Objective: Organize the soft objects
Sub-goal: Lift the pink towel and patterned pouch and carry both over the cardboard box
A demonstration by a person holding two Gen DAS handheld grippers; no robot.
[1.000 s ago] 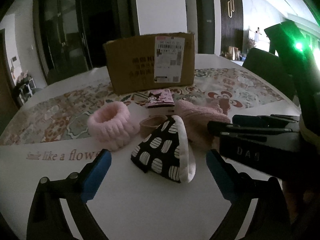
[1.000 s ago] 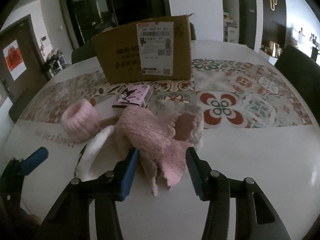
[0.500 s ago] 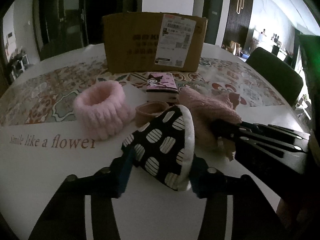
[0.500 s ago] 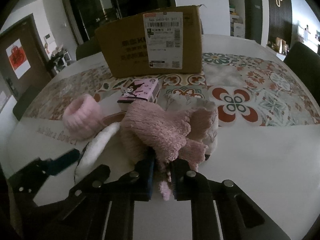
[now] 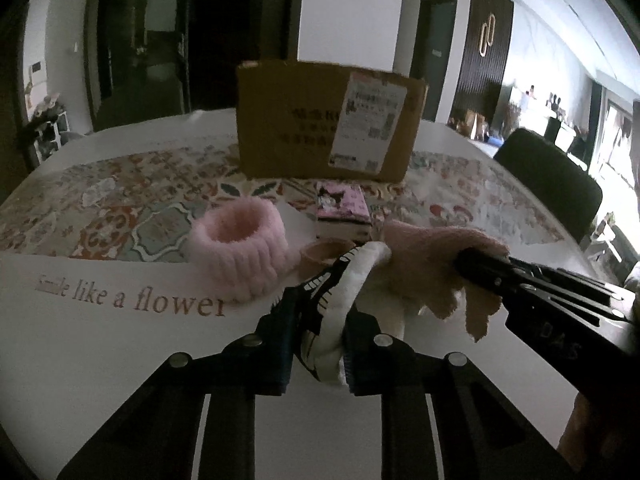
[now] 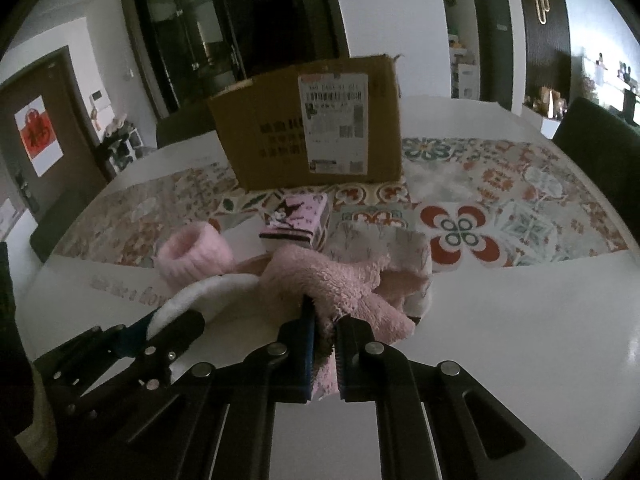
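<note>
My left gripper (image 5: 316, 344) is shut on the black-and-white spotted cloth (image 5: 340, 296), which has a white fleece edge, and holds it just above the table. My right gripper (image 6: 325, 354) is shut on the fuzzy pink cloth (image 6: 340, 276), which drapes over its fingertips. The right gripper also shows in the left wrist view (image 5: 480, 266), right of the spotted cloth. A fluffy pink band (image 5: 240, 242) lies to the left, with a small tan band (image 5: 324, 252) beside it. The brown cardboard box (image 5: 328, 120) stands behind them.
A pink cartoon-print box (image 5: 342, 210) lies in front of the cardboard box. The white table (image 5: 100, 340) has a patterned runner (image 6: 500, 204) across it. A dark chair (image 5: 556, 188) stands at the right edge of the table.
Both grippers have closed: the left on the spotted cloth, the right on the fuzzy pink cloth. Both cloths are now gathered and lifted slightly.
</note>
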